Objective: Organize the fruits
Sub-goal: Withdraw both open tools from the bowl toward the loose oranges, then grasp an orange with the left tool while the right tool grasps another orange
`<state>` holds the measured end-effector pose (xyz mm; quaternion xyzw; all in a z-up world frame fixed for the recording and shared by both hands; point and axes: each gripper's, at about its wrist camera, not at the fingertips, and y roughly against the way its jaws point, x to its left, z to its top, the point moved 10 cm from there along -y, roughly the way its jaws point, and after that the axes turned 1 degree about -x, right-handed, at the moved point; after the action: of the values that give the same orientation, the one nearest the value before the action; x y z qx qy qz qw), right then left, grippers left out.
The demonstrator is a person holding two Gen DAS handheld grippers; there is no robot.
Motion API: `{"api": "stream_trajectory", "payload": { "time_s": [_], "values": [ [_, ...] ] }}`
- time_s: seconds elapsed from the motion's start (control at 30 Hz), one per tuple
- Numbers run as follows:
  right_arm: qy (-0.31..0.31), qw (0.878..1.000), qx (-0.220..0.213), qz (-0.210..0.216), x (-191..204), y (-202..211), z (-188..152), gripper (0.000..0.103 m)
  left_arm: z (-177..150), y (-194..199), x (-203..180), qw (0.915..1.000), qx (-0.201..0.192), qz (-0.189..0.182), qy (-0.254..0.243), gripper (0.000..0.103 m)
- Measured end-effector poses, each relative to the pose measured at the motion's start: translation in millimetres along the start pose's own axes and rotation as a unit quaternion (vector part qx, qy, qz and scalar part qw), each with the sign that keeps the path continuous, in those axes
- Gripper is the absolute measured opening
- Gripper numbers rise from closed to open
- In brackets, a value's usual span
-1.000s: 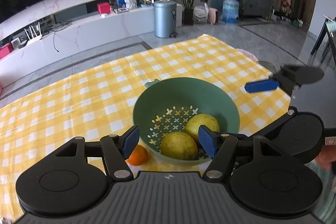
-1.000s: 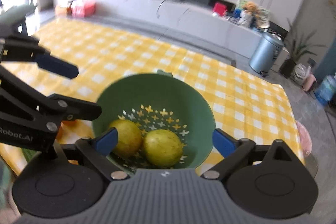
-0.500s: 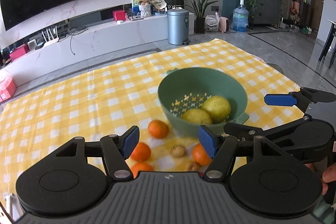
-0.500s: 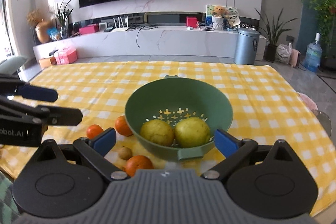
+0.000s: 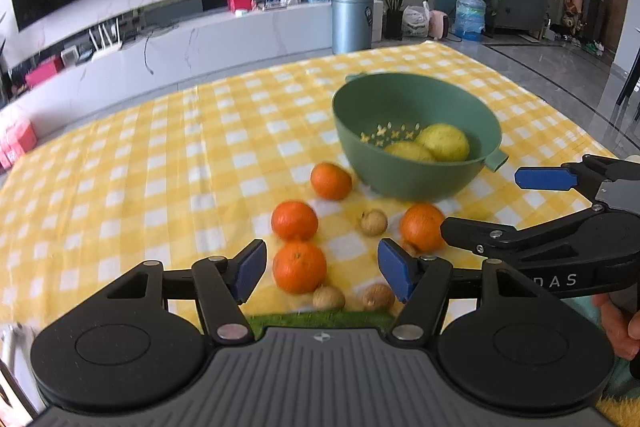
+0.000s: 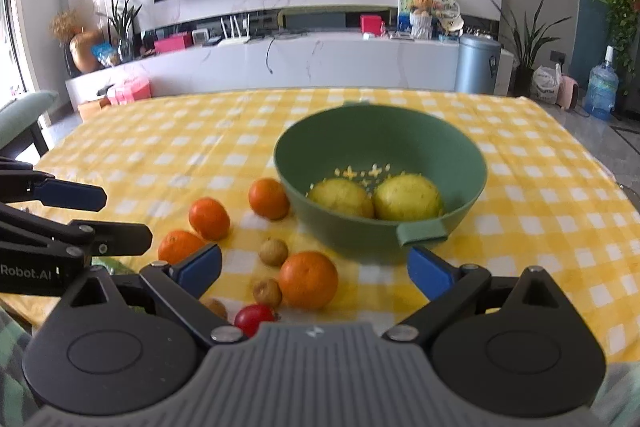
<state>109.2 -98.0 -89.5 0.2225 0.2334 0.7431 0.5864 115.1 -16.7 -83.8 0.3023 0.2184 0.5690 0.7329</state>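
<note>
Colander (image 5: 416, 163) beyond, two yellow fruits inside; oranges loose on cloth before it. Nearest orange (image 5: 299, 267) dead ahead of left gripper (image 5: 322, 273), jaws wide, nothing held. Right gripper (image 6: 316, 273) likewise gaping, empty, another orange (image 6: 308, 279) ahead.

Both grippers look the same tbh: left gripper (image 5: 322, 269) & right gripper (image 6: 314, 269) are black plastic w/ blue pads, silver screws, round discs, ribbed grey top. White "Robot.AI" lettering on the side.
</note>
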Motion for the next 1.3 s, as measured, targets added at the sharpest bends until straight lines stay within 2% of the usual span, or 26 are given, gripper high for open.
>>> {"api": "stream_trajectory", "payload": {
  "time_s": [0.17,0.27,0.3,0.67,0.77,0.87,1.17,1.3],
  "values": [
    [0.002,1.0,0.026,-0.002,0.9,-9.1,-8.0,0.092,-13.0,-7.2,1.9,0.9991,0.021,-0.03,0.021,0.069],
    [-0.004,0.999,0.044,-0.002,-0.3,-13.9,-13.2,0.074,-20.7,-13.0,0.7,0.9982,0.033,-0.042,0.027,0.062],
    [-0.008,0.999,0.052,-0.002,-1.3,-16.5,-15.0,0.07,-21.6,-15.1,2.4,0.9982,0.033,-0.041,0.03,0.061],
    [-0.103,0.991,0.086,0.007,-18.0,-45.5,-18.7,0.066,-19.0,-44.9,24.8,0.9936,0.037,-0.034,0.102,0.061],
    [-0.11,0.99,0.085,0.007,-18.7,-51.1,-17.8,0.061,-17.4,-53.2,23.9,0.9933,0.039,-0.027,0.105,0.061],
    [-0.109,0.99,0.088,0.01,-16.9,-55.3,-18.4,0.061,-19.5,-59.7,26.8,0.9931,0.046,-0.017,0.107,0.061],
    [-0.134,0.985,0.107,0.029,-12.6,-69.5,-20.3,0.061,-25.0,-70.2,30.1,0.9887,0.061,-0.024,0.135,0.061],
    [-0.146,0.982,0.117,0.032,-12.6,-74.9,-23.2,0.057,-27.3,-73.1,30.1,0.987,0.067,-0.029,0.143,0.061]
  ]
}}
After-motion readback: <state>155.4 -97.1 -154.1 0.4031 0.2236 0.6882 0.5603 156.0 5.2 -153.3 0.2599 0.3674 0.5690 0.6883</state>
